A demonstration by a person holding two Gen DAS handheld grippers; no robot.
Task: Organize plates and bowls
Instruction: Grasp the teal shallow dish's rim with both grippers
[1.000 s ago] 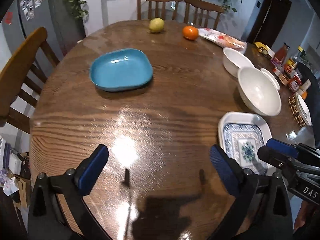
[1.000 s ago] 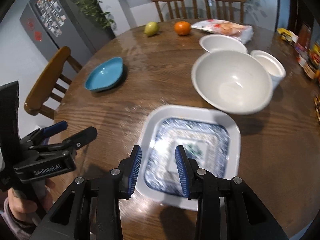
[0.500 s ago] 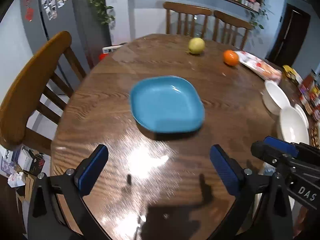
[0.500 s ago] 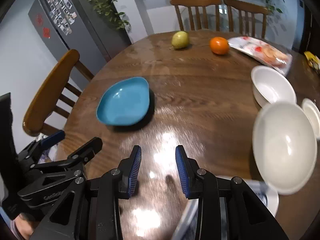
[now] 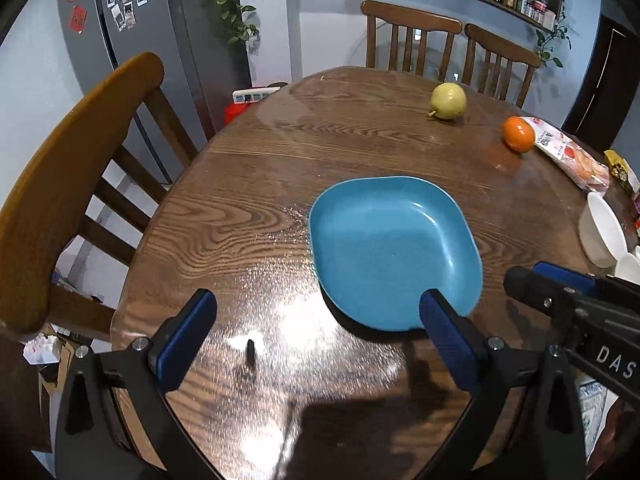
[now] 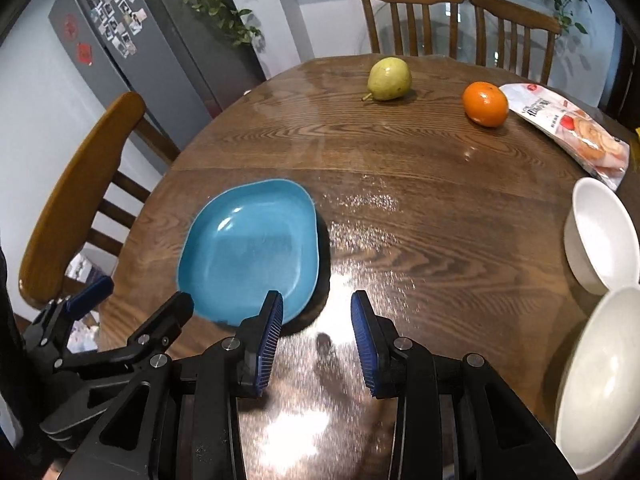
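Left claw (image 5: pixel 316 312): jaws spread wide, nothing between them, only bare wood of the table (image 5: pixel 248 216). Its right finger (image 5: pixel 448 332) overlaps the near rim of the blue plate (image 5: pixel 392 252) in the left wrist view; can't tell whether it touches the rim or sits above it. Claw points steeply down at the tabletop.

Right claw (image 6: pixel 316 316): jaws part-way apart, much narrower than the left, holding nothing. Gap sits over bare table just right of the blue plate's near corner. Its left finger (image 6: pixel 270 328) overlaps the plate's near edge in the right wrist view; contact unclear.

Blue plate: flat on the table, left-centre, empty, between the two claws' lines of sight. Left claw body shows at the lower left of the right wrist view, beside the plate.

Other dishes: white bowl (image 6: pixel 600 236) at the right edge of the table, a larger white bowl (image 6: pixel 600 380) nearer, just beside it. Both empty, well apart from the blue plate.

Far side of table: pear (image 6: pixel 389 79), orange (image 6: pixel 485 104), snack bag (image 6: pixel 572 132) touching or just beside the orange. Wooden chair (image 5: pixel 76 184) at the left, two more behind the table.
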